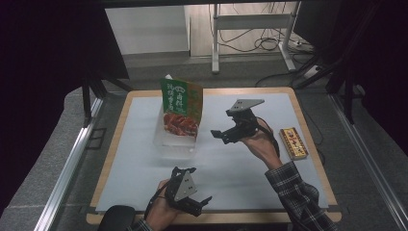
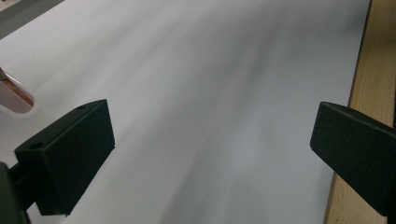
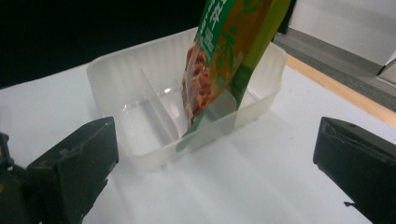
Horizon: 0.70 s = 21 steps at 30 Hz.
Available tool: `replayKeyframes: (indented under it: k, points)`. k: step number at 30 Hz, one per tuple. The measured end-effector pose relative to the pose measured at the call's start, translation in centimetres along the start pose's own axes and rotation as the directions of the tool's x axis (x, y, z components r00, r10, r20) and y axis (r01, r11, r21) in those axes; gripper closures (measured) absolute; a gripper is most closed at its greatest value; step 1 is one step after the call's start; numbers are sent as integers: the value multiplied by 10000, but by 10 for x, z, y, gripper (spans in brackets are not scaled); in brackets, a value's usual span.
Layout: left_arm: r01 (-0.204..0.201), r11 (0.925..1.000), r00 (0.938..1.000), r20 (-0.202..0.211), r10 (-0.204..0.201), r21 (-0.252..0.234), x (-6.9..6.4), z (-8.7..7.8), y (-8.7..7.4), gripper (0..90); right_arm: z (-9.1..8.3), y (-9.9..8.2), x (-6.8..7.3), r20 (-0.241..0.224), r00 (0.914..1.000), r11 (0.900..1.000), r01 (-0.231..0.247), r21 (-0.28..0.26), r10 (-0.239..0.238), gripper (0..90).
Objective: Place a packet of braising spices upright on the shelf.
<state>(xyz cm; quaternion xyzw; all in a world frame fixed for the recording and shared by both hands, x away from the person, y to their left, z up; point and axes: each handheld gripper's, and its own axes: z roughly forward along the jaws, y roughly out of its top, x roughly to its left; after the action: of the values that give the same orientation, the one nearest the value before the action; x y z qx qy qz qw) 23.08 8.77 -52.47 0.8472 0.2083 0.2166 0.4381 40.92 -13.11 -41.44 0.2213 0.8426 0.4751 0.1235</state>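
The left gripper (image 1: 204,198) is held low over the near edge of the table (image 1: 110,159), its jaws spread wide with nothing between them; in the left gripper view only the smooth white sheet (image 2: 210,93) and a strip of pale wooden edge are seen between the blocky black jaws. The right gripper (image 1: 217,135) is raised above the middle of the sheet, jaws likewise wide apart and empty, and is pointed at a clear plastic tray (image 3: 121,79).

The tray is rectangular, thin-walled and translucent, and is split by a low divider into compartments. A glossy green and yellow food pouch (image 3: 219,60) is stood upright in one compartment, leaning on the rim; a picture of reddish food and white characters, too small to be read, are printed on it. A small red and gold box (image 1: 294,143) is laid flat near the right edge, well apart from the tray.
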Motion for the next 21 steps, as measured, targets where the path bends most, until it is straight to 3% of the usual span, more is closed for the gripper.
replayKeyframes:
  k: [11,21]
  points:
    - [-38,10000,10000,10,38,55,0,0,0,0,-12,-24,-5,182,9993,9995,-318,21,317,0]
    - [-5,10000,10000,45,5,-33,0,-1,0,0,-21,-35,-13,583,9980,9996,-254,151,244,0]
